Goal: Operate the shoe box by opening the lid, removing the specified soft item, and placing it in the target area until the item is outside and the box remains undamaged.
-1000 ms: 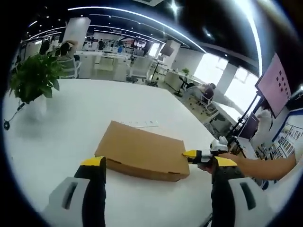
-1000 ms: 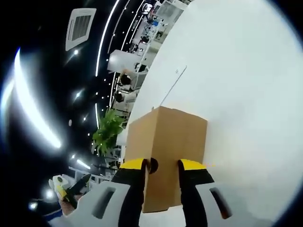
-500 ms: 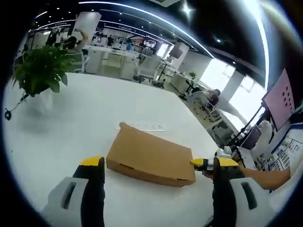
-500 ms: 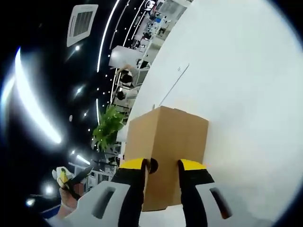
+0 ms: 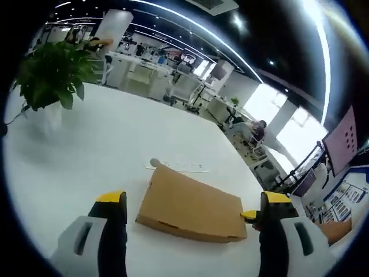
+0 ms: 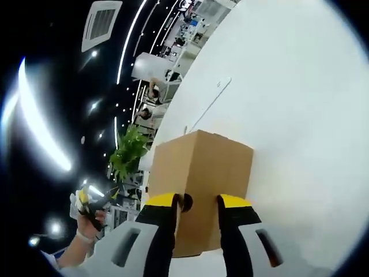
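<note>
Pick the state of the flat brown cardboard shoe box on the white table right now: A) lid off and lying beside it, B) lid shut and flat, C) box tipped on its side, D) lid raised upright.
B: in the left gripper view the flat brown cardboard shoe box lies flat on the white table with its lid closed, and the right gripper has its jaws at the box's near end.

Bright, even light falls from ceiling light strips [image 5: 190, 32] and windows [image 5: 271, 107]. The white table [image 5: 86, 150] glares, nearly washed out. Fisheye bending smears the strips into streaks toward the edges.
</note>
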`<state>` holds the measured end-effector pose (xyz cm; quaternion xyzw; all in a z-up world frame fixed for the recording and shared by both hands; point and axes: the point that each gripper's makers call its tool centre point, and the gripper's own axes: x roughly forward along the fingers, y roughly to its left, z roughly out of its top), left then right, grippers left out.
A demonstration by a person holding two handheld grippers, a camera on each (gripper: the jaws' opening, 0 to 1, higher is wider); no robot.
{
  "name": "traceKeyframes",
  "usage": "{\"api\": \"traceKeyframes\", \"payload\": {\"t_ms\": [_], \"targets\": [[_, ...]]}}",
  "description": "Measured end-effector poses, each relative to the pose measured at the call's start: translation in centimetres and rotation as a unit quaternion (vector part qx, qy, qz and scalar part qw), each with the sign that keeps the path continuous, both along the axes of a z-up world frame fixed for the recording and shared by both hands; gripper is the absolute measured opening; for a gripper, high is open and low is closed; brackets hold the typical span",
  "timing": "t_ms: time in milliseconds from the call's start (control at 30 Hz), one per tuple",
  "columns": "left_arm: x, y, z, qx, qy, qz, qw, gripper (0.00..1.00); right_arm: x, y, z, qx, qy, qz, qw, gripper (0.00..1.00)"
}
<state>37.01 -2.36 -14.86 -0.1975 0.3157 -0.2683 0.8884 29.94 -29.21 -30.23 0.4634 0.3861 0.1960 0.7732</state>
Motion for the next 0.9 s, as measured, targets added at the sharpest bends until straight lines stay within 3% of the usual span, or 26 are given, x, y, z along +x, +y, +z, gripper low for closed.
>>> {"api": "traceKeyframes", "payload": {"t_ms": [267, 333, 500, 667, 733, 800, 900], "targets": [[2.2, -0.7, -2.4, -0.004, 0.028, -0.032, 0.9991, 0.98, -0.1, 0.0, 0.1, -0.001, 0.0, -0.01, 0.9999, 0.27], [2.3, -0.7, -3.9, 0.017, 0.056, -0.056, 0.9967, 0.96, 0.0, 0.0, 0.0, 0.002, 0.0, -0.013, 0.9999, 0.27], [4.1, -0.4, -4.7, 0.031, 0.058, -0.063, 0.9958, 0.95, -0.1, 0.1, 0.2, 0.0, -0.001, -0.016, 0.9999, 0.27], [5.0, -0.3, -6.3, 0.051, 0.079, -0.075, 0.9927, 0.93, -0.2, 0.2, 0.3, -0.001, -0.004, -0.016, 0.9999, 0.27], [5.2, -0.7, -6.5, 0.04, 0.085, -0.078, 0.9926, 0.92, -0.2, 0.2, 0.3, -0.002, -0.003, -0.014, 0.9999, 0.27], [5.3, -1.7, -6.3, 0.002, 0.1, -0.08, 0.9918, 0.89, -0.2, 0.2, 0.3, 0.0, -0.004, -0.016, 0.9999, 0.27], [5.9, -1.9, -6.9, 0.01, 0.098, -0.083, 0.9917, 0.89, -0.2, 0.1, 0.3, -0.002, -0.005, -0.018, 0.9998, 0.27]]}}
